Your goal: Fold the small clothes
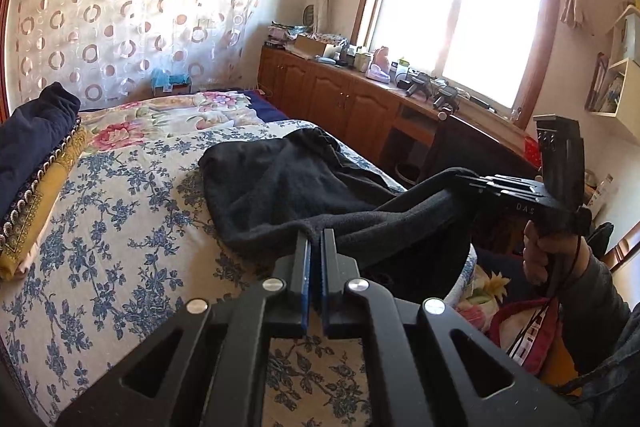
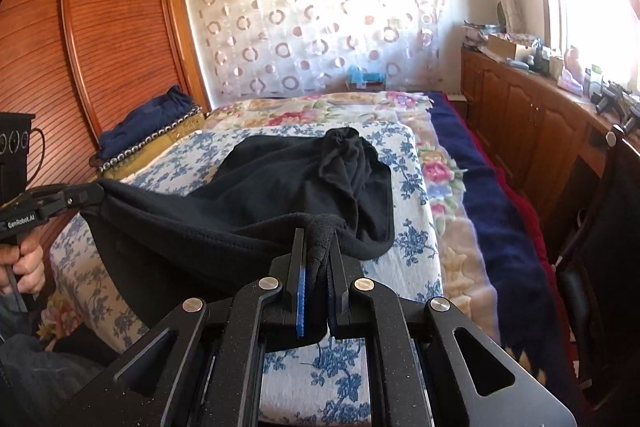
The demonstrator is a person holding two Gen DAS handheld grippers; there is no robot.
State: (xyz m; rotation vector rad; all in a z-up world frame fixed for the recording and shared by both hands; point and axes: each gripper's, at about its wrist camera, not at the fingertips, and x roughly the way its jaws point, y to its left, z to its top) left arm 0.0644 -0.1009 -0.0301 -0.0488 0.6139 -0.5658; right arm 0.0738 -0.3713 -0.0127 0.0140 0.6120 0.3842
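On the blue-flowered bedspread lies a black garment, cabinets beyond.

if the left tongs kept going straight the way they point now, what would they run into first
Most likely the black garment itself: the left tongs are already shut on its near edge, and the rest of it lies heaped straight ahead on the blue floral quilt. Depth is unclear, but nothing else shows in that line.

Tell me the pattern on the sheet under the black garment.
Blue flowers and vines on white: the sheet, clearest in the left wrist view.
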